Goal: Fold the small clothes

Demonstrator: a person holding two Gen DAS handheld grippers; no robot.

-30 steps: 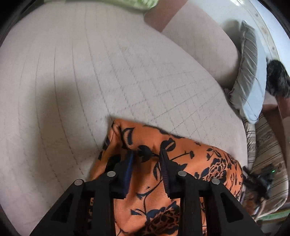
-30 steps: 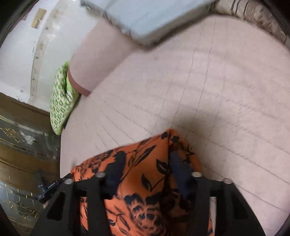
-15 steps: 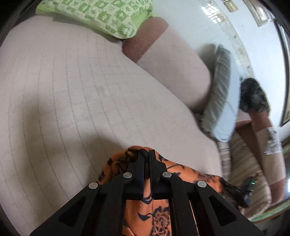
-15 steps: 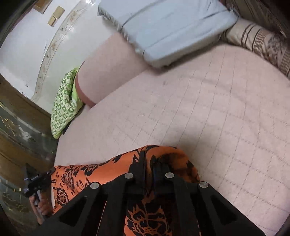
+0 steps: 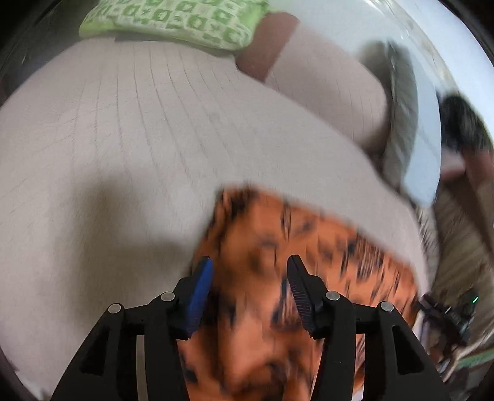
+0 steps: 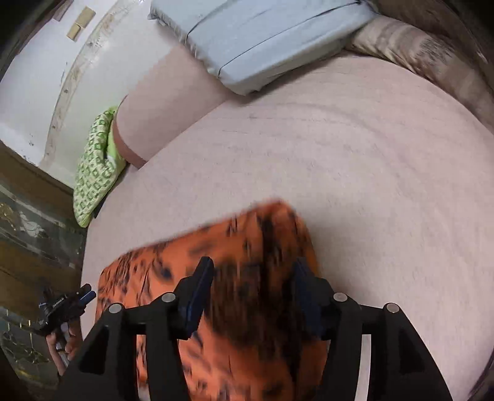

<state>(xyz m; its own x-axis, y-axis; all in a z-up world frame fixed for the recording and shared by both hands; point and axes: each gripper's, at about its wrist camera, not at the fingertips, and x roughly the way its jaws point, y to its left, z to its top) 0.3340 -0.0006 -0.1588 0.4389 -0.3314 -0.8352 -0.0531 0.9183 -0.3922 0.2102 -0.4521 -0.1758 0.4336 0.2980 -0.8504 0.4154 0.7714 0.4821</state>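
Observation:
An orange cloth with a black flower print (image 5: 308, 256) lies on the beige quilted bed (image 5: 139, 138); it also shows in the right wrist view (image 6: 191, 256). The picture is blurred by motion. My left gripper (image 5: 249, 270) is open just above the cloth's near left corner, with nothing between its fingers. My right gripper (image 6: 253, 271) is open above the cloth's near right corner, also empty. The right gripper also shows small at the cloth's far end in the left wrist view (image 5: 447, 314), and the left gripper likewise in the right wrist view (image 6: 66, 303).
A green patterned pillow (image 5: 173, 21) lies at the head of the bed, also visible in the right wrist view (image 6: 95, 172). A light blue pillow (image 6: 262, 40) and a pink bolster (image 6: 163, 114) lie beside it. A striped cushion (image 6: 426, 58) sits at the far right.
Both grippers were shut on the cloth's corners half a second ago. Both have opened and let the cloth go; it now lies on the bed.

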